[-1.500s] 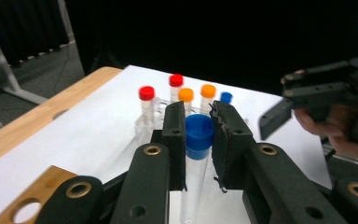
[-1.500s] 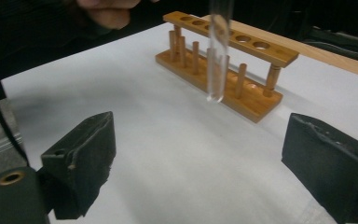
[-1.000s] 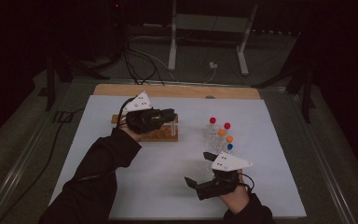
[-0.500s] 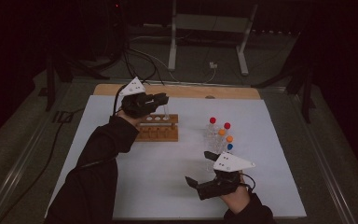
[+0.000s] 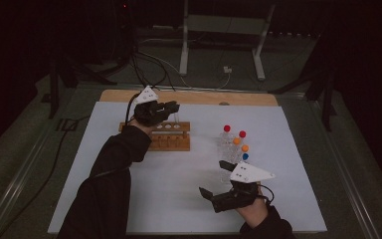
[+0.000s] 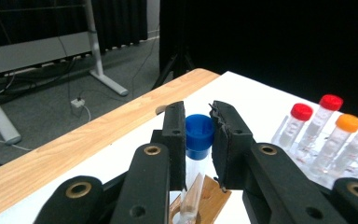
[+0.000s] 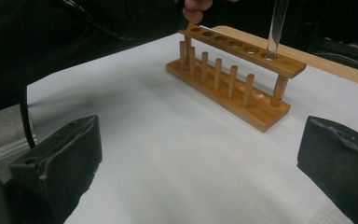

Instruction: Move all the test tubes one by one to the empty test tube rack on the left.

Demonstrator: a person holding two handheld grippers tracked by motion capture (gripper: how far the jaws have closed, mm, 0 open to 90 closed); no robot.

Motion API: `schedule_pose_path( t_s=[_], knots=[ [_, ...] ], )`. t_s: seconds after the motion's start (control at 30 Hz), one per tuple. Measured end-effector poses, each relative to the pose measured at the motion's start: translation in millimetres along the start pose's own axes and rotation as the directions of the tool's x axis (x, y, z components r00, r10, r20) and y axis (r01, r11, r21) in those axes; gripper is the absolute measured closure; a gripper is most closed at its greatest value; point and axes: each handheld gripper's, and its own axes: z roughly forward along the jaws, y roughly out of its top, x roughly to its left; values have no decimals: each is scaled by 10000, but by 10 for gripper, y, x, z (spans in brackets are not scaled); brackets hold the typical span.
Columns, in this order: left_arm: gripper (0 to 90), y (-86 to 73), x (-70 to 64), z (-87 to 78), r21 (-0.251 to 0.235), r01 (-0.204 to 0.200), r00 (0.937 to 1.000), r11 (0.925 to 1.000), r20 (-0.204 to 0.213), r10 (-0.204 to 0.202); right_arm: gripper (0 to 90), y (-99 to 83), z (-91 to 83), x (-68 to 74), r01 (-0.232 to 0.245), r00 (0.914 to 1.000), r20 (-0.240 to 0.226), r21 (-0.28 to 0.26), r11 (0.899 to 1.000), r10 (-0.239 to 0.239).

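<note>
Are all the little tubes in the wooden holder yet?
Not yet. No tube stands alone in the wooden rack. The left gripper has its fingers around the blue-capped tube, whose bottom sits in a hole near one end of the rack. The other capped tubes, red, orange and blue, wait in a bunch on the white mat. The right gripper is open near them, holding nothing.

In the left gripper view, the jaws cover the sides of the blue-capped tube (image 6: 198, 140), and its lower end is cut by the bottom edge. In the right gripper view, the top edge cuts the same tube's upper part in the upper right. In the high view, the left gripper (image 5: 165, 110) hides part of the wooden rack (image 5: 166, 138), and the small tubes (image 5: 233, 144) are too small to see their contents.
</note>
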Motion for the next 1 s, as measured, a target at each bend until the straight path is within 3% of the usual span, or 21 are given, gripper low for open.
schedule_pose_path(
  t_s=[0.53,1.0],
  knots=[
    [775,-268,-17,128,337,236,9997,9992,-97,-233,0,-6,-1,-5,-63,9999,-88,11,10000,63],
    [774,-437,-29,204,597,186,9996,9980,-243,-172,0,-6,-8,-3,-73,9999,-146,31,10000,74]
  ],
)
